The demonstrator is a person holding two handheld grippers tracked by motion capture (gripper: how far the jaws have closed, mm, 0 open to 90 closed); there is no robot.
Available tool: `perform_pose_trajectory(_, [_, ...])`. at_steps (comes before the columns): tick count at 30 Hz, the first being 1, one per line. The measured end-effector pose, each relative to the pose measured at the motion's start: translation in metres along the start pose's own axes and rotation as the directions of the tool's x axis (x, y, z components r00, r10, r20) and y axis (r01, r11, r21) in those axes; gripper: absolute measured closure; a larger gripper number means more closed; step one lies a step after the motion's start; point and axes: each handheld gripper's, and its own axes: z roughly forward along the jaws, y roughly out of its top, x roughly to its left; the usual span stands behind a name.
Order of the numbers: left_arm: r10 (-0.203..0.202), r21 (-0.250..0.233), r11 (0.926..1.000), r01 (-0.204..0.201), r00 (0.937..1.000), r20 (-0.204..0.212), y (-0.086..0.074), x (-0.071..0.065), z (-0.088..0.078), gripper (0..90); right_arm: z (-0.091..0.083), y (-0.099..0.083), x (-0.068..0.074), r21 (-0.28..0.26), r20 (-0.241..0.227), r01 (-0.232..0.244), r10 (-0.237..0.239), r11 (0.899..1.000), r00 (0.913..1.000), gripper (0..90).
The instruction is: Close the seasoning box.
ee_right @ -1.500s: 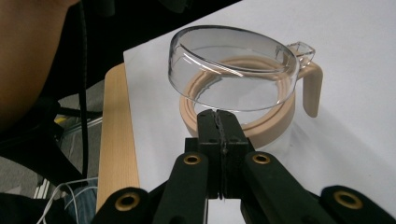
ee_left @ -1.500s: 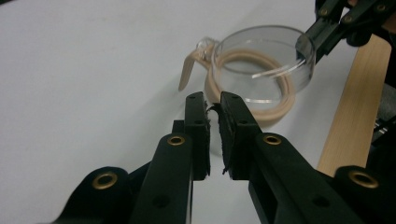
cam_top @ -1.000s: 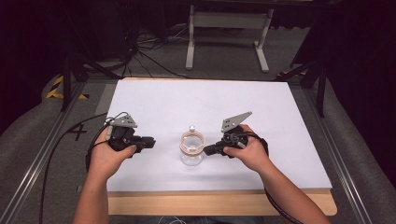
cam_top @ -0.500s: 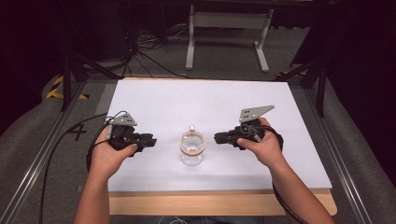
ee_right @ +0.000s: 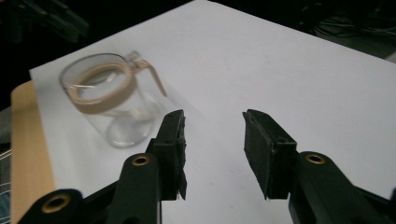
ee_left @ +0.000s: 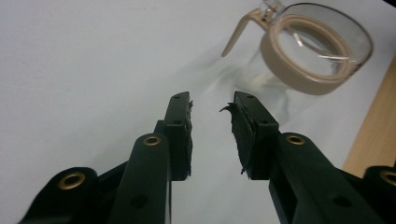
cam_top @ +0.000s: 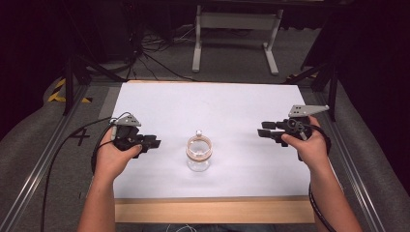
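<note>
A clear glass jar [cam_top: 198,154] with a tan ring around its mouth and a small clasp stands upright on the white sheet [cam_top: 217,106], near its front middle. It also appears at the top right in the left gripper view as the jar [ee_left: 308,51], and at the left as the jar [ee_right: 109,100] in the right gripper view. My left gripper [cam_top: 153,141] hovers left of the jar, open, with nothing between its jaws, which have just been opening. My right gripper [cam_top: 263,131] is well right of the jar, open and empty, its jaws having just been opening too.
A wooden table edge [cam_top: 212,210] runs along the front under the white sheet. Metal rails flank the table on both sides. A white metal stand [cam_top: 237,29] and cables lie on the floor behind. Each gripper trails a black cable.
My right gripper let go of the jar's rim, opened, and drew away to the right and slightly up. The left gripper stayed put and opened a little. The jar did not move.
</note>
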Motion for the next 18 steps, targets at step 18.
perform_pose_trajectory(18, [-0.094, 0.003, 0.9955, 0.094, 0.9942, -0.052, -0.02, 0.033, 0.028, 53.3, 0.022, -0.065, -0.061, 0.091, 0.189, -0.1, 0.081, 0.991, 0.9785, 47.5])
